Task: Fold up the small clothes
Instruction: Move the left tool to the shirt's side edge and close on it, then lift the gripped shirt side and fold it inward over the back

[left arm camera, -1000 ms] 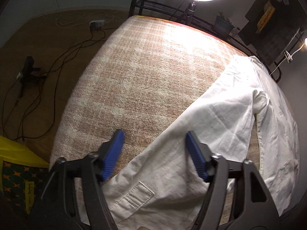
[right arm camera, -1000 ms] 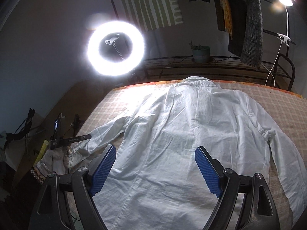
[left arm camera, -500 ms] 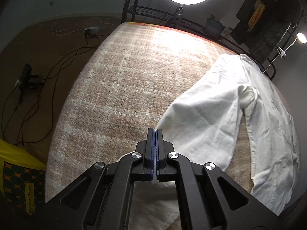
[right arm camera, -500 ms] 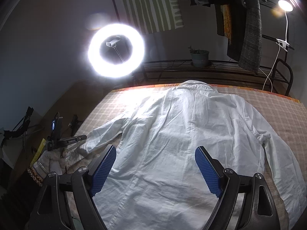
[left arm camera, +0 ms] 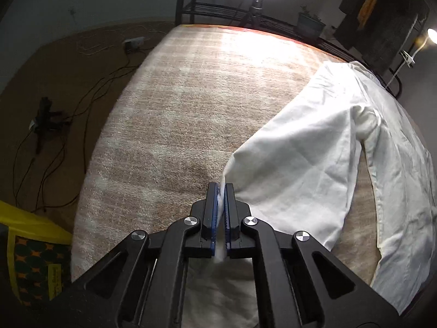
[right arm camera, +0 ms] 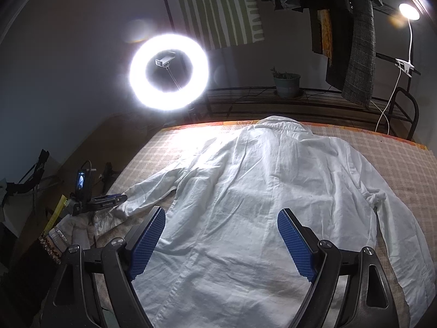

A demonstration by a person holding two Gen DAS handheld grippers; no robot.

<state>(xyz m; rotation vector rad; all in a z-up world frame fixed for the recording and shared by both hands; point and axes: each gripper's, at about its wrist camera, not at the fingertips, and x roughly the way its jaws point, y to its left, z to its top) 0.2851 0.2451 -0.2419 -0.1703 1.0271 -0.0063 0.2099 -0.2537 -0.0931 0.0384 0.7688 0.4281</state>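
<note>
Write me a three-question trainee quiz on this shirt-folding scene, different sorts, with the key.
1. True or false: the left tool is shut on the white shirt's sleeve.
2. Multiple choice: the right tool is A) shut on the collar, B) open above the shirt's lower back, C) shut on a cuff.
3. Fill in: the shirt lies spread on a checked ____.

Key: 1 true; 2 B; 3 blanket.

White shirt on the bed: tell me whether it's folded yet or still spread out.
Spread out. The shirt lies flat, back up, sleeves out to both sides; only the left gripper has pinched one sleeve.
</note>
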